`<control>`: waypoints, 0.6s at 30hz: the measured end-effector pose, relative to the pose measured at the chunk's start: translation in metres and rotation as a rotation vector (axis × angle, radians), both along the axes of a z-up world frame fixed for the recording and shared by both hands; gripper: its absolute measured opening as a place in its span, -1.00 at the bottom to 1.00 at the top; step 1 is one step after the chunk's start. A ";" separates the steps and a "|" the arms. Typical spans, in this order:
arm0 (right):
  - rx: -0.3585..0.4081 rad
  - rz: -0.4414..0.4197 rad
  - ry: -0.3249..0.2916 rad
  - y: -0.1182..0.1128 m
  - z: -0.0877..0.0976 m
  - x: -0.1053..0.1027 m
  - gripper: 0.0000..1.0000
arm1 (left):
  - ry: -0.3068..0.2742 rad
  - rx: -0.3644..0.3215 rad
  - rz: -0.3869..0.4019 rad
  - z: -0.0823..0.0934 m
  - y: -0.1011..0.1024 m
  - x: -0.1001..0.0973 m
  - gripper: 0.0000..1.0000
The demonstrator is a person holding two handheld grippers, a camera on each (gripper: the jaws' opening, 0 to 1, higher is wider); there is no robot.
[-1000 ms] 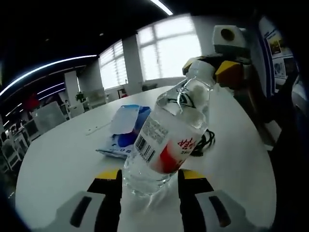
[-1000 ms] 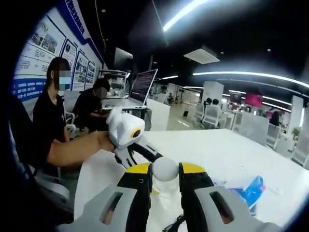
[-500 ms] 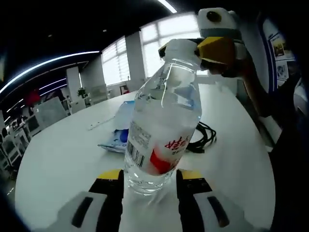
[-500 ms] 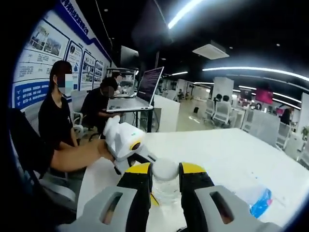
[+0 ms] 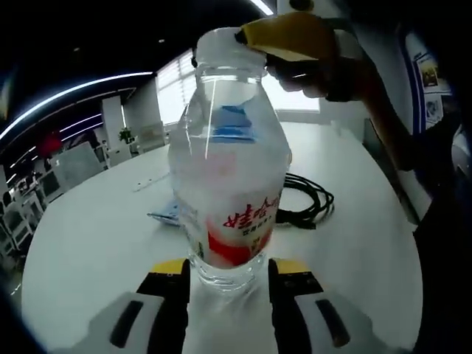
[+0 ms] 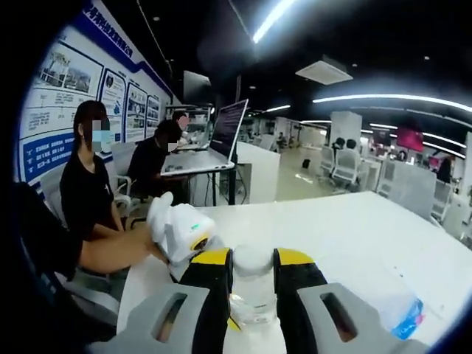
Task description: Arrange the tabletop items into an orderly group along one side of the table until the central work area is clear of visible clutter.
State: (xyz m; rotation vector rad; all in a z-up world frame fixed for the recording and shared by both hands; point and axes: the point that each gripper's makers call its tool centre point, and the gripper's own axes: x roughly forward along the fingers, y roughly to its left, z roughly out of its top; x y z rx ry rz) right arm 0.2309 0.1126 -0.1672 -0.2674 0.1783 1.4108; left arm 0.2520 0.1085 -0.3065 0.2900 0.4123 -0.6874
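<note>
A: What's different from a second ago?

B: The water bottle point(image 5: 230, 166) was leaning over; now it stands nearly upright, its base between the left gripper's point(image 5: 225, 276) fingers point(image 5: 173, 276) and its white cap point(image 6: 252, 259) pinched between the right gripper's point(image 6: 253, 267) fingers point(image 6: 212, 267).

A: Both hold it?

B: The right gripper, narrow, clamps the cap. The left gripper's fingers sit close on either side of the base and seem to grip it, though the clear plastic blurs the contact.

A: What does that mean for the tidying?

B: I judge the bottle is under control and ready to be carried or set down at one side. Not much else is done: a blue-and-white packet point(image 5: 175, 214) lies beyond the left fingers, behind the bottle, and a black cable point(image 5: 306, 206) lies coiled past the right-hand finger, both on the white table point(image 5: 96, 243).

A: And the hands?

B: In the right gripper view the person's forearm point(image 6: 110, 251) reaches in low to the left gripper point(image 6: 181, 232), just beyond the right fingers. In the left gripper view the right gripper point(image 5: 287, 37) comes down onto the cap from above.
</note>
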 end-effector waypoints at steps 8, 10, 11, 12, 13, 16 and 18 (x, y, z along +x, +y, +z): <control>0.049 -0.012 0.074 0.001 -0.002 0.015 -0.62 | 0.006 -0.003 -0.005 -0.002 -0.002 0.001 -0.20; 0.047 -0.010 0.068 0.001 -0.002 0.014 -0.62 | 0.005 -0.006 -0.003 -0.001 -0.002 0.002 -0.23; 0.043 -0.010 0.061 0.001 -0.002 0.013 -0.62 | 0.003 -0.007 -0.003 -0.001 -0.002 0.002 -0.23; 0.039 -0.011 0.055 0.001 -0.002 0.012 -0.62 | 0.002 -0.005 -0.004 0.000 -0.002 0.001 -0.23; 0.038 -0.011 0.053 0.001 -0.002 0.012 -0.62 | 0.000 -0.003 -0.005 0.000 -0.002 0.001 -0.23; 0.033 -0.010 0.044 0.000 -0.001 0.012 -0.61 | -0.009 -0.002 -0.010 0.002 -0.002 0.000 -0.22; 0.032 -0.010 0.039 -0.001 -0.001 0.011 -0.60 | -0.020 -0.002 -0.020 0.005 -0.002 -0.001 -0.21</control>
